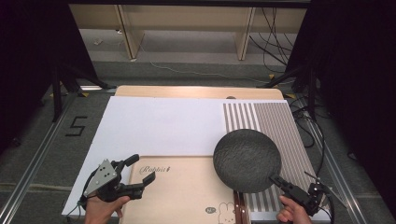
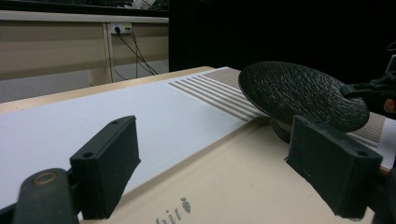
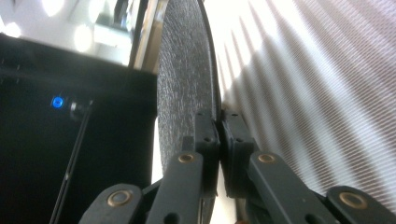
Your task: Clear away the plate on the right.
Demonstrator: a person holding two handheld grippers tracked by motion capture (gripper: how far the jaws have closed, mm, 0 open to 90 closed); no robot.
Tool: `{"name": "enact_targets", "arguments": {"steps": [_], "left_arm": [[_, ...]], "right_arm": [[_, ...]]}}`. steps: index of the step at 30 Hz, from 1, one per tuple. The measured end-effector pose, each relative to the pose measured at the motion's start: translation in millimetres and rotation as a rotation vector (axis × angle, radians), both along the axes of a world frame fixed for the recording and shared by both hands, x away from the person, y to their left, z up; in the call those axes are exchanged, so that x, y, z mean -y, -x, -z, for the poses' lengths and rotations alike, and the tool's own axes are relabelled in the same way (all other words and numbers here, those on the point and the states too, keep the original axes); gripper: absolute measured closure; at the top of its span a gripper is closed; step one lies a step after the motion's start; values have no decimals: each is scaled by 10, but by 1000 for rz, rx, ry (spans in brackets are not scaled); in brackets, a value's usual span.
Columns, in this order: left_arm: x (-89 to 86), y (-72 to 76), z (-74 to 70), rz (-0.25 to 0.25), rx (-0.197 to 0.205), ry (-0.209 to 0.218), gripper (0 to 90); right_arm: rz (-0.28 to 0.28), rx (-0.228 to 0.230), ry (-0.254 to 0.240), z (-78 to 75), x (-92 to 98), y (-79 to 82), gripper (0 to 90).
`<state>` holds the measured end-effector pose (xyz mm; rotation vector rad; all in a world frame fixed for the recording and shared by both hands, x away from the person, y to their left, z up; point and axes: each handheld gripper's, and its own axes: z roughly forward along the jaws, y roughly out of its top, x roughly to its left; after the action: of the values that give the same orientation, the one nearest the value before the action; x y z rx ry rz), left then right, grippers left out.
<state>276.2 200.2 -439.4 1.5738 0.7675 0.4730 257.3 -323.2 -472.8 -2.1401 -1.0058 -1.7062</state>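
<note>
Over on the left, the left gripper (image 1: pixel 132 173) is hovering low above the near corner of the counter (image 1: pixel 196 92), a hand (image 1: pixel 100 210) wrapped around its body and the grey three-cornered plate sitting on top. Its fingers (image 2: pixel 105 170) are standing wide apart with nothing between them, pointing across the tan board (image 1: pixel 182 191) that is lying at the near edge, the one printed with the word "Rabbit" and a small rabbit drawing. Behind that board, a white sheet (image 1: pixel 159 126) is covering most of the counter's left and middle. Moving toward the right, a striped mat (image 1: pixel 275 126) of pale and brown bands is lying flat beside the white sheet. Above the mat's near left part, and overlapping the right edge of the tan board, a dark round plate (image 1: pixel 247 160) with a rough, pebbled surface is being carried; seen from the left gripper view, the plate (image 2: pixel 303 93) is tilting, its far rim raised and its near rim low over the mat, though I cannot tell whether it is touching anything beneath. At the far right, the right gripper (image 1: pixel 281 183) is gripping the plate's near right rim, and the right gripper view is showing its two fingers (image 3: pixel 208 140) clamped together on that thin rim, one on each face. The right hand (image 1: pixel 293 211) is holding that gripper just off the counter's near right corner, with its cable trailing beside it.
</note>
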Motion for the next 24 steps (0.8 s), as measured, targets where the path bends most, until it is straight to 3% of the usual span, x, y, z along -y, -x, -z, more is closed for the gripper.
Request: {"name": "enact_targets", "arguments": {"steps": [2,5,12,20,21,22,24], "left_arm": [[-2,0,-1,-2,0,2,159],[-6,2,-4,-2,2,3,158],[-7,-3,-2,2,8,12,158],[-14,3,-9,-2,6,4,159],[-14,3,-9,-2,6,4,158],[-15,3,-9,-2,6,4,158],[-14,3,-9,-2,6,4,158]], "right_arm": [[-23,19,2,11,-78,-13,872],[-62,-19,-13,-2,-183,-10,871],[-134,-16,2,25,-393,-10,870],[-211,-22,-11,39,-626,-2,867],[-239,-22,-17,42,-634,2,867],[-230,-22,0,53,-676,2,867],[-270,-30,5,63,-716,11,865]]}}
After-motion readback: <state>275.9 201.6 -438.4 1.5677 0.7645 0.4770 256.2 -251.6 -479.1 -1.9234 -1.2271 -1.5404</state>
